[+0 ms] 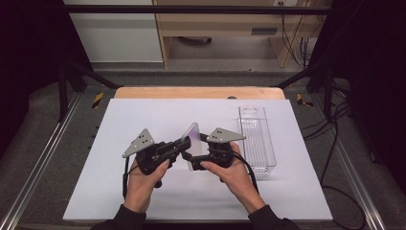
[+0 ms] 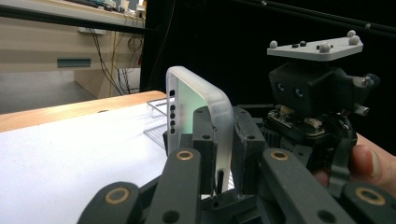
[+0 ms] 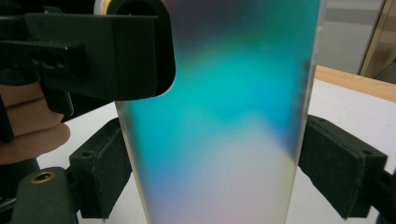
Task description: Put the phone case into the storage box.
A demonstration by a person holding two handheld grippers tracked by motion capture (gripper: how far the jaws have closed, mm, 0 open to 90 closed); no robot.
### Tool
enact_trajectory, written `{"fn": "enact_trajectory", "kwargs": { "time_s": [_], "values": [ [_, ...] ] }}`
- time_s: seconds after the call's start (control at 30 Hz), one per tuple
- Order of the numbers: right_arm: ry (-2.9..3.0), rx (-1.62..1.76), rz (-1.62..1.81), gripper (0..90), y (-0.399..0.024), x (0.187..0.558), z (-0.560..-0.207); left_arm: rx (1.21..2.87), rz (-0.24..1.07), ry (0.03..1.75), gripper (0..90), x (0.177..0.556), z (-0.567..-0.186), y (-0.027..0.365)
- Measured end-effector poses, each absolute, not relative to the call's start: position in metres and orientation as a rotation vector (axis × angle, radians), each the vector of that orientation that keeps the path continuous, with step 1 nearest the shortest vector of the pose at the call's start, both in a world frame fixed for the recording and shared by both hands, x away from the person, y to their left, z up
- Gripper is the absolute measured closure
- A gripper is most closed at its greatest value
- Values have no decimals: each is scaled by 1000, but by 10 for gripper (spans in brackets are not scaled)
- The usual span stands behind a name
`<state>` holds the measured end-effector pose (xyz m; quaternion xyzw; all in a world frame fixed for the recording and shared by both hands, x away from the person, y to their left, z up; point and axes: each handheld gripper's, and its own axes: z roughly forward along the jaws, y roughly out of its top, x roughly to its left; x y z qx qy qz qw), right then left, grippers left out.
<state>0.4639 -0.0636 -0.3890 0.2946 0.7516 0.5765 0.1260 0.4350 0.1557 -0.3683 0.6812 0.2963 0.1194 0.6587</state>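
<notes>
A translucent phone case [image 1: 193,133] with an iridescent green-violet sheen stands on edge above the white mat, held between both grippers. My left gripper [image 1: 185,143] comes from the left and is shut on the case's rim; in the left gripper view its pads [image 2: 204,140] pinch the frosted rim of the case [image 2: 196,100]. My right gripper [image 1: 200,159] comes from the right, shut across the case's width. In the right gripper view its pads [image 3: 109,163] press both long edges of the case [image 3: 219,116], and the left gripper's jaw sits at upper left.
A clear plastic tray [image 1: 256,139] lies lengthwise on the mat's right side, close to the right hand. The white mat [image 1: 143,191] covers a wooden table [image 1: 198,92]. Metal frame rails and cables run along both sides; cabinets stand beyond the far edge.
</notes>
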Motion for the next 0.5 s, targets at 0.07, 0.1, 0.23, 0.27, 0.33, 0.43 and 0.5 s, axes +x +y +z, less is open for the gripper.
{"fn": "enact_trajectory", "kwargs": {
  "time_s": [0.07,0.1,0.23,0.27,0.33,0.43,0.5],
  "values": [
    [2186,867,1687,146,-62,464,-389,1541,267,673,814,435,-369,156],
    [2185,869,1686,144,-62,464,-390,1541,266,672,814,435,-370,157],
    [2184,867,1683,159,-60,464,-390,1539,264,679,814,434,-372,158],
    [2189,863,1673,164,-60,463,-390,1543,268,680,814,434,-373,158],
    [2198,863,1650,170,-59,463,-391,1551,274,684,813,435,-374,157],
    [2213,865,1634,173,-58,465,-392,1555,280,683,811,435,-376,157],
    [2222,868,1609,174,-58,465,-393,1557,306,683,751,433,-376,157]
  ]
}}
